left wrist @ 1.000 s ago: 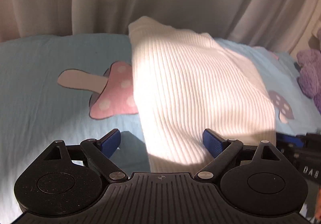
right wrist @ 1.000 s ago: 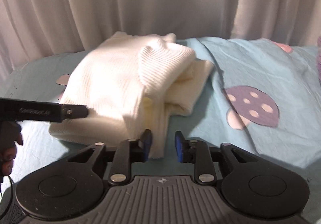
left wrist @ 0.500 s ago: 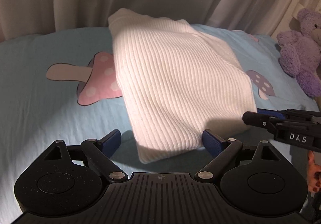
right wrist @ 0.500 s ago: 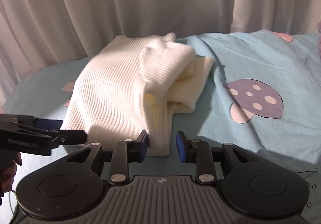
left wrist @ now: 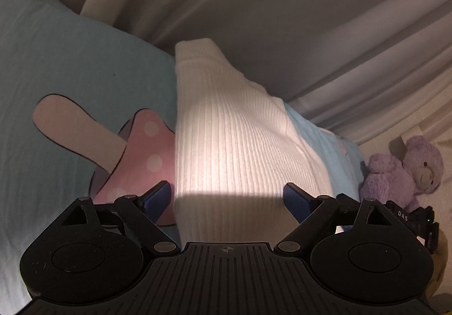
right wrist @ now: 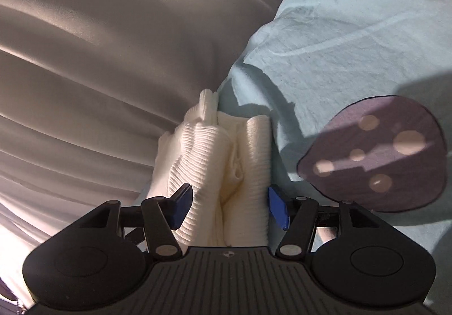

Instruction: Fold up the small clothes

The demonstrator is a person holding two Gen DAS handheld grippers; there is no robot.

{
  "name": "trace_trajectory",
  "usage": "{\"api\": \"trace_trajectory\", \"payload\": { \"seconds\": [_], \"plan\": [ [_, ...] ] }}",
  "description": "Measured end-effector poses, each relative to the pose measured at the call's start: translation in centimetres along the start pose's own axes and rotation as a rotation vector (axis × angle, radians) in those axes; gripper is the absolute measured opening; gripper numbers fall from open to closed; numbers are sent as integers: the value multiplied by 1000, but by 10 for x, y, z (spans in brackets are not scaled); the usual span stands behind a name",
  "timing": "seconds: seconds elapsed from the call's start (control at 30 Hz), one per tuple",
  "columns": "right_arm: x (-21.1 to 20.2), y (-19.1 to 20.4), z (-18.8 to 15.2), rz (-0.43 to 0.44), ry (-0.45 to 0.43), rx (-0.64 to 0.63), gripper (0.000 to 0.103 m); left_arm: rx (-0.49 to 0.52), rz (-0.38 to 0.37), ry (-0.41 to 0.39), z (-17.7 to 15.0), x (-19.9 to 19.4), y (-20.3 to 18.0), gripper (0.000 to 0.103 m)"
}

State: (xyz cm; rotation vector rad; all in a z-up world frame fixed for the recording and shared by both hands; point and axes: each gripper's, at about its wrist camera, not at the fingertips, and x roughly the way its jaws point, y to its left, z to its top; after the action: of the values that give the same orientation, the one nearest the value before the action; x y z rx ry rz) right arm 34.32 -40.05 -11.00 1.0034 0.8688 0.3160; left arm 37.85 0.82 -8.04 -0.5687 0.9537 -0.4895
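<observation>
A folded cream ribbed knit sweater (left wrist: 234,145) lies on the light blue bedsheet (left wrist: 70,61). My left gripper (left wrist: 227,199) is open, its blue pads on either side of the sweater's near end. In the right wrist view the sweater (right wrist: 226,162) shows as stacked folded layers edge-on. My right gripper (right wrist: 230,206) is open wide with the folded layers between its blue pads; I cannot tell whether the pads touch the cloth. The right gripper's body (left wrist: 415,219) shows at the right edge of the left wrist view.
The sheet carries a pink mushroom print (left wrist: 135,157) left of the sweater and a purple one (right wrist: 378,157) to its right. A purple teddy bear (left wrist: 404,171) sits at the far right. Pale curtains (left wrist: 282,18) hang behind the bed.
Both cameras have tilted and moved in close to the sweater. My right gripper has opened from nearly shut to wide, with the folded layers now between its pads. My left gripper stays open.
</observation>
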Motion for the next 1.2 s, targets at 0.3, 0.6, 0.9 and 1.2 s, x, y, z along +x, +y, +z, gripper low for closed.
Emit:
{"api": "trace_trajectory", "payload": {
  "seconds": [0.3, 0.6, 0.9, 1.2],
  "plan": [
    [36, 17, 11, 52, 61, -16, 56, -8, 8, -3, 8, 12, -2, 76],
    [39, 52, -4, 16, 22, -119, 34, -6, -2, -48, 8, -6, -10, 44],
    [43, 91, -21, 112, 81, -138, 33, 69, 12, -115, 9, -67, -38, 42],
    [87, 108, -68, 164, 241, -166, 35, 61, 157, -183, -27, -127, -7, 45]
  ]
}}
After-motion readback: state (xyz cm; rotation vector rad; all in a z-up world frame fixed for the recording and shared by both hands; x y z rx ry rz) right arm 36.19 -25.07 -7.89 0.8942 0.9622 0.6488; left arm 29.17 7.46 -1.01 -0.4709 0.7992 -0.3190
